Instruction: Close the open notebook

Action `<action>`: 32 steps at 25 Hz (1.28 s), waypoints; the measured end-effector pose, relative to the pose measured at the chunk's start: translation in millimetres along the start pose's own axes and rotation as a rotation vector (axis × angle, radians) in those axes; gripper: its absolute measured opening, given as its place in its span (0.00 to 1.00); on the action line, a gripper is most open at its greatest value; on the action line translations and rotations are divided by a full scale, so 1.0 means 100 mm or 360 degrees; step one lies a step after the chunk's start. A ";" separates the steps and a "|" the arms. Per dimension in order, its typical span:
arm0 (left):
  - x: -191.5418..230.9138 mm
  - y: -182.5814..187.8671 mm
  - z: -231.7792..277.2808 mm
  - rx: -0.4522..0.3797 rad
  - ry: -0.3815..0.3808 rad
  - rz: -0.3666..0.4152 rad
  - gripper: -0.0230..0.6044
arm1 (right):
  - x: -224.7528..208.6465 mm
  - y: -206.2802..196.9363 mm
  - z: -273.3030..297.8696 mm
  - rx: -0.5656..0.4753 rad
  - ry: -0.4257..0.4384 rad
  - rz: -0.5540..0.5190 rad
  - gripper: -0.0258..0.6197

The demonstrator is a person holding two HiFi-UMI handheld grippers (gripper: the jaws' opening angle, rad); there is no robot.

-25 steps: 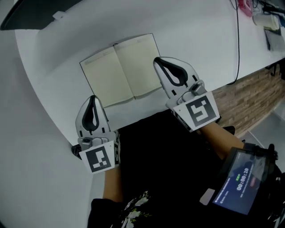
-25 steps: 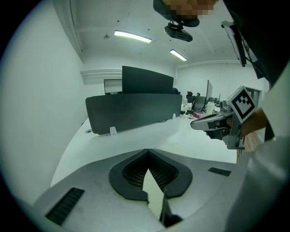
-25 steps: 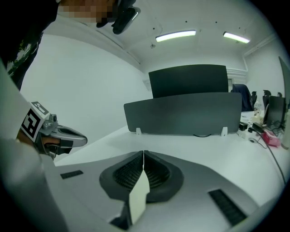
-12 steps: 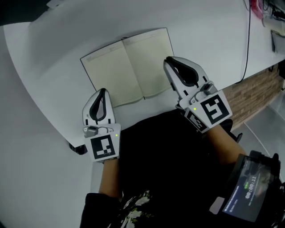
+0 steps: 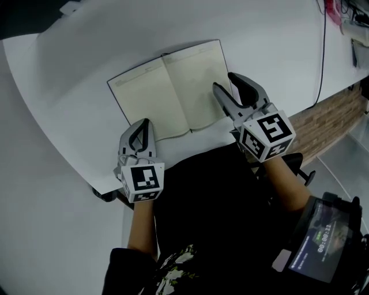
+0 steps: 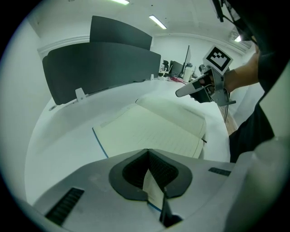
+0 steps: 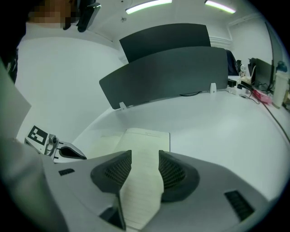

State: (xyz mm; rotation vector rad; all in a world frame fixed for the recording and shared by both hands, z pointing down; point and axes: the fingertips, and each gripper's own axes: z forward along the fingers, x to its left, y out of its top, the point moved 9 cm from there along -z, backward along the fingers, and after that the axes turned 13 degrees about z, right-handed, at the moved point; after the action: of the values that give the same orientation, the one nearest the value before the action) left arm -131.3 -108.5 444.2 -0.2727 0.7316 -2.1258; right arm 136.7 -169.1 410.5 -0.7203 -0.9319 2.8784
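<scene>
The open cream-paged notebook [image 5: 170,92] is laid flat on the white curved counter [image 5: 69,75]. The right gripper [image 5: 225,82] is held over the right page; its jaws have just been opened wide, with nothing pressed between them. The left gripper [image 5: 144,122] is held by the near left corner, its jaws closed together.

Office, as seen from my rig: curved white desk [image 5: 69,86] backed by dark partition screens [image 7: 172,68], strip lights [image 7: 147,5] overhead, a black cable [image 5: 324,46] and desktop clutter [image 7: 253,90] at the far end.
</scene>
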 end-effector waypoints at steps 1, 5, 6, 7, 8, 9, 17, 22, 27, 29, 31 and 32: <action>-0.01 -0.01 0.00 0.0010 0.0000 0.0008 0.05 | -0.01 -0.01 0.01 0.0014 -0.0019 -0.0008 0.39; -0.02 0.00 -0.01 0.0032 0.0009 0.0051 0.05 | -0.12 -0.10 0.05 0.0095 -0.0057 0.0064 0.39; -0.02 0.00 -0.01 0.0038 0.0011 0.0049 0.05 | -0.15 -0.11 0.06 0.0113 -0.0063 0.0097 0.39; -0.02 0.01 -0.01 0.0040 0.0012 0.0043 0.05 | -0.18 -0.13 0.07 0.0127 -0.0068 0.0121 0.39; -0.02 0.01 -0.01 0.0038 0.0013 0.0037 0.05 | -0.19 -0.13 0.08 0.0135 -0.0072 0.0134 0.39; -0.02 0.02 0.00 0.0035 0.0013 0.0031 0.05 | -0.20 -0.14 0.08 0.0141 -0.0073 0.0138 0.39; -0.03 0.01 -0.01 0.0027 0.0021 0.0001 0.05 | -0.20 -0.16 0.13 0.0150 -0.0074 0.0145 0.39; -0.04 0.03 0.00 0.0037 0.0028 0.0054 0.05 | -0.20 -0.18 0.13 0.0123 -0.0079 0.0193 0.39; -0.04 0.03 0.00 0.0040 0.0028 0.0055 0.05 | -0.17 -0.19 0.14 0.0129 -0.0052 0.0237 0.39; -0.03 0.02 -0.02 0.0040 0.0027 0.0059 0.05 | -0.09 -0.20 0.15 0.0140 -0.0029 0.0244 0.39; -0.01 -0.02 -0.08 0.0036 0.0033 0.0056 0.05 | 0.04 -0.24 0.18 0.0156 0.0007 0.0257 0.39; 0.00 -0.05 -0.11 0.0033 0.0035 0.0054 0.05 | 0.12 -0.25 0.19 0.0166 0.0027 0.0266 0.39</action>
State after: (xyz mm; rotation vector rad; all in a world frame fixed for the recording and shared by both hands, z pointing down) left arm -139.6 -102.2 438.3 -0.2245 0.7217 -2.1061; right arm 115.1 -156.9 433.6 -0.8502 -0.7469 3.0314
